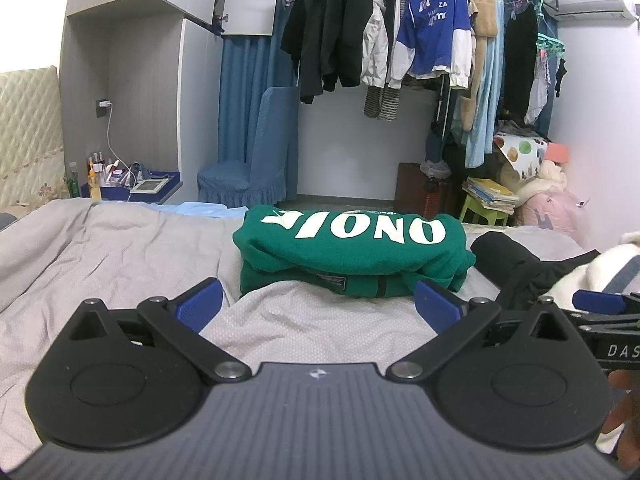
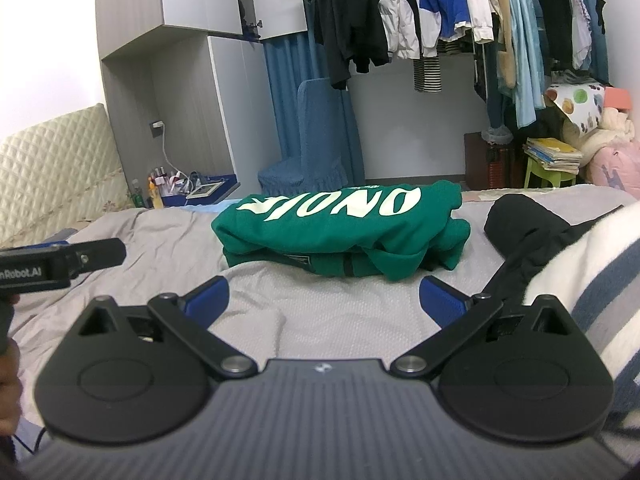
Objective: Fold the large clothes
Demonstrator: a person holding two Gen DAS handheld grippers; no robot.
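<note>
A green sweatshirt (image 1: 352, 256) with white letters lies folded into a thick bundle on the grey bedsheet (image 1: 120, 248). My left gripper (image 1: 318, 306) hovers just short of its near edge, open, with nothing between the blue pads. In the right wrist view the same green sweatshirt (image 2: 344, 228) lies ahead, and my right gripper (image 2: 324, 300) stands open and empty before it. The left gripper's body (image 2: 60, 264) pokes in at the left edge. The right gripper's finger (image 1: 600, 300) shows at the right edge of the left wrist view.
A black garment (image 2: 528, 240) and a white garment with blue-grey stripes (image 2: 592, 280) lie on the bed to the right. Beyond the bed stand a blue covered chair (image 1: 256, 160), a rail of hanging clothes (image 1: 400, 32), a bedside shelf with bottles (image 1: 120, 180) and a stack of books (image 1: 492, 196).
</note>
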